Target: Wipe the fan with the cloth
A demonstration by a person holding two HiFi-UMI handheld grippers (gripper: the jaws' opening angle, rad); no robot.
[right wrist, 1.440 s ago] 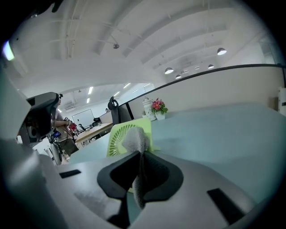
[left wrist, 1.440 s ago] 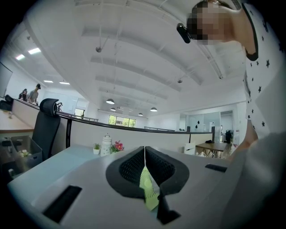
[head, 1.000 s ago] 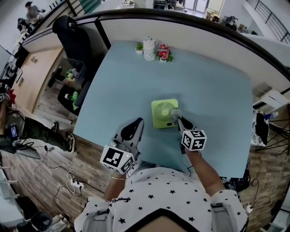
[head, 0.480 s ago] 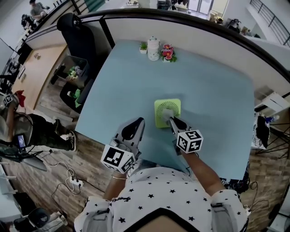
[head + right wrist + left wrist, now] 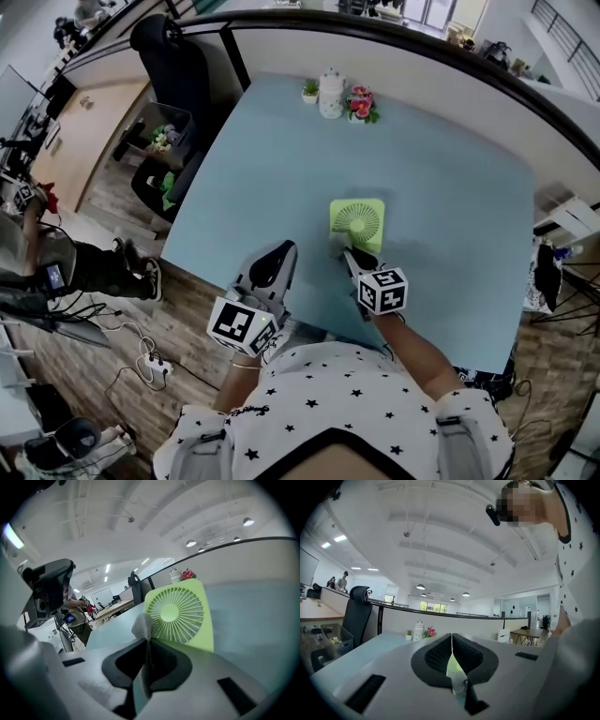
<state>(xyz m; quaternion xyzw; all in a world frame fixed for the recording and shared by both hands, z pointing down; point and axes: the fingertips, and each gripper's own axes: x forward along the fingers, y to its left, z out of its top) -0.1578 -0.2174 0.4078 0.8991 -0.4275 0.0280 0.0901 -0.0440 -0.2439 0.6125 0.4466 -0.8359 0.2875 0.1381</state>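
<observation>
Pale blue table (image 5: 281, 150) in an open office. R gripper (image 5: 352, 257) is clamped on the grey cloth (image 5: 142, 626), w/ a tuft past its tips. Green fan (image 5: 357, 222) lies flat just ahead. L gripper (image 5: 278, 260), jaws together & empty, sits beside it, off the fan.

On the blue table (image 5: 272, 169), a white jar (image 5: 331, 93) stands between a small plant (image 5: 310, 89) and red flowers (image 5: 362, 103).

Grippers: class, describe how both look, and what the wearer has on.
Left gripper and right gripper have pale grey bodies with black textured jaw linings, each carrying a white cube of black square markers. The person wears a white, black-starred shirt.
</observation>
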